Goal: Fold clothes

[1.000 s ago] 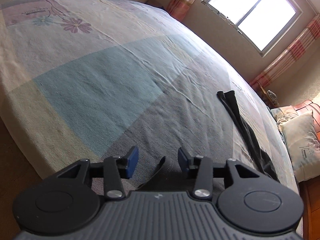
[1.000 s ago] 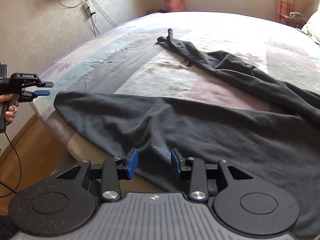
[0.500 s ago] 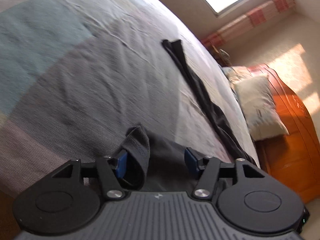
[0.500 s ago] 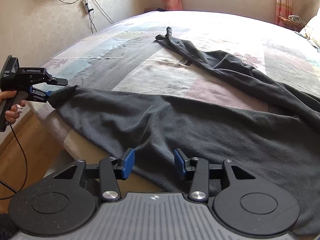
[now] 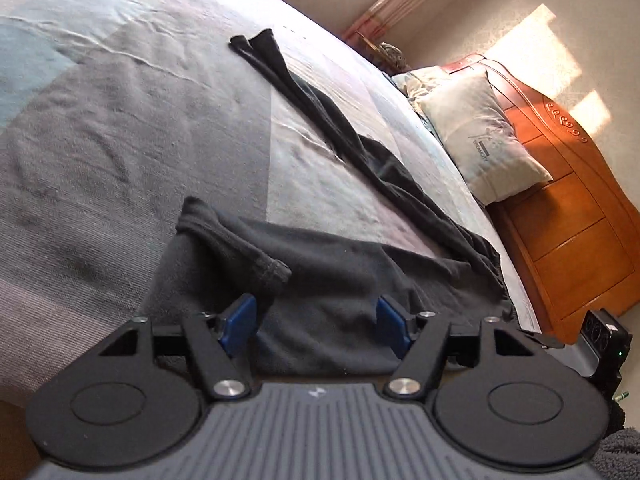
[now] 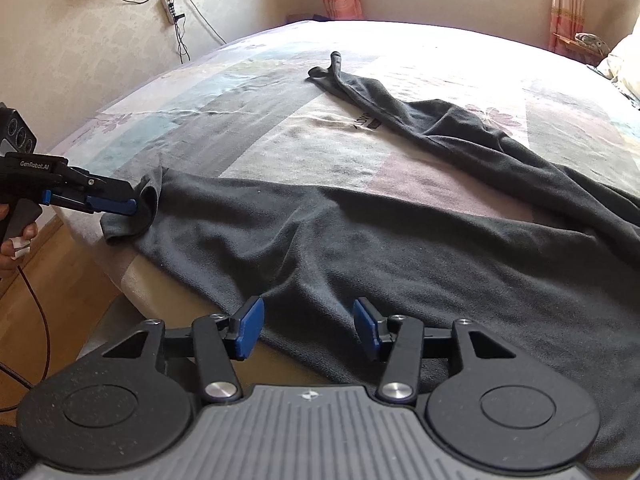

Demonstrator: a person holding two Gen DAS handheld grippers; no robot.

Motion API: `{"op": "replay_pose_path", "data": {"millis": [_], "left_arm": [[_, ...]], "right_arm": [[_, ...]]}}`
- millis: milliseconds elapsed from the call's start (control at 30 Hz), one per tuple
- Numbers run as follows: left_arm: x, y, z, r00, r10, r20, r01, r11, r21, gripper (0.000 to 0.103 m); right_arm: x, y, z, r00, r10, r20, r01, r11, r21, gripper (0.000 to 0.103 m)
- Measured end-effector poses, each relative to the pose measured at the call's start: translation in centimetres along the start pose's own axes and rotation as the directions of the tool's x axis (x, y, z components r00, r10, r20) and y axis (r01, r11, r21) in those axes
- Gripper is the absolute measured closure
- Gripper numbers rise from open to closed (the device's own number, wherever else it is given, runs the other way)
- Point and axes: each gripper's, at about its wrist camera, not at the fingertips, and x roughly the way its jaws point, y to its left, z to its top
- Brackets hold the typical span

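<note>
Nearest me, my right tongs (image 6: pixel 306 328) stand wide, pads apart over the near hem of the dark trousers (image 6: pixel 400 248), gripping nothing; the cloth edge lies just under and beyond them at the bed's (image 6: pixel 248 120) near edge. My left tongs (image 5: pixel 318 330) are wide too, and the bunched cuff (image 5: pixel 240 248) of the near leg sits between the pads and just ahead of the left one. In the right wrist view the left tongs reach the cuff, which curls up against the blue pad, but the pads have not closed on it.

The trousers lie spread across the bed, not folded: one leg runs along the near edge, the other stretches far off toward the window, its end (image 6: pixel 332 66) well away from both tongs. The pillow (image 5: pixel 484 136) and wooden headboard (image 5: pixel 568 200) lie beyond.

I judge the step in hand to be taking hold of the near leg. The next move calls for closing the left pads on the cuff and the right on the hem, catching both layers without the bedspread.
</note>
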Motion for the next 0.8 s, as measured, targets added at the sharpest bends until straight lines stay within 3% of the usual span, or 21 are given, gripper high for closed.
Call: {"op": "replay_pose_path", "data": {"millis": [367,400,467,500,533,633,800], "left_arm": [[3.1,3.0,1.1,0.996,0.077,0.052,-0.065,0.976,-0.207,0.036],[3.3,3.1,1.2,0.995,0.086,0.055,-0.072,0.973,-0.219,0.04],[3.3,2.9,1.4,0.988,0.149,0.049,-0.136,0.969,-0.207,0.059],[3.3,2.7,1.5,0.98,0.194,0.043,-0.183,0.965,-0.19,0.08],[3.1,2.8,1.5,0.978,0.206,0.042,-0.195,0.964,-0.182,0.088],[1.9,3.2,1.9,0.972,0.228,0.053,-0.217,0.962,-0.164,0.09],[-1.7,4.2,4.3,0.946,0.294,0.136,-0.273,0.95,-0.154,0.094]], "right_arm": [[0.0,0.5,-0.1,1.0,-0.012,0.0,0.012,1.0,-0.017,0.048],[0.0,0.4,-0.1,1.0,-0.015,0.0,0.015,1.0,-0.014,0.048],[0.1,0.3,-0.2,1.0,-0.022,-0.002,0.022,1.0,-0.012,0.048],[0.1,0.3,-0.2,1.0,-0.025,-0.003,0.025,1.0,-0.015,0.048],[0.0,0.4,-0.3,1.0,-0.027,-0.003,0.027,0.999,-0.019,0.048],[-0.1,0.4,-0.3,0.999,-0.034,0.004,0.035,0.999,-0.03,0.048],[0.0,0.3,-0.2,1.0,-0.03,0.007,0.03,0.999,-0.025,0.048]]}}
